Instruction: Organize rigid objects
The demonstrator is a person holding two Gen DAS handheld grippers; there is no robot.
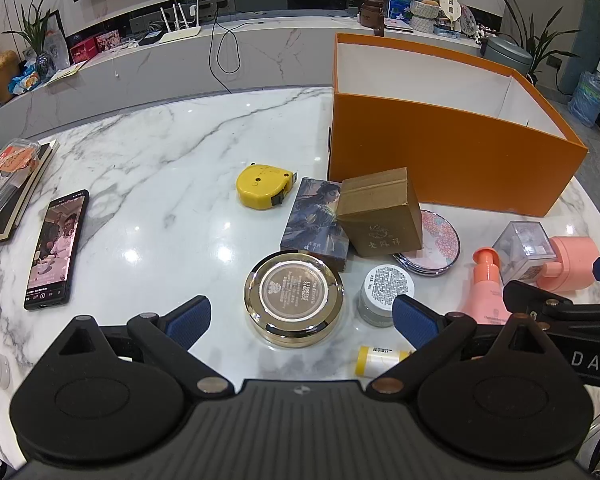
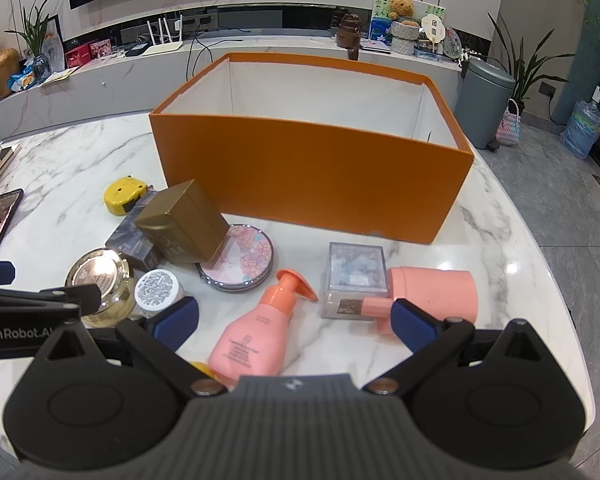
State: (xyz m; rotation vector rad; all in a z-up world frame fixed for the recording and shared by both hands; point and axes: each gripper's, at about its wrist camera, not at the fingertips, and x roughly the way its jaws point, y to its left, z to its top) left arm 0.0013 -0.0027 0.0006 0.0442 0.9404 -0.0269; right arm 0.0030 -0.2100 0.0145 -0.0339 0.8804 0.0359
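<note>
Blue-padded fingers (image 2: 176, 316) of both grippers hang spread, holding nothing. Just ahead lies the pink plastic pump bottle (image 2: 256, 332); beyond, the tilted brown cardboard cube (image 2: 182, 222) seems propped on neighbours and could topple if nudged; farthest, the orange box (image 2: 312, 184).

Bright, even indoor light; ceiling lamps glare off the glossy marble table (image 1: 152, 184), with fisheye bending the edges.

Both wrist views look low across the table (image 1: 148, 152), sharing the orange box (image 2: 312, 176) ahead.
</note>
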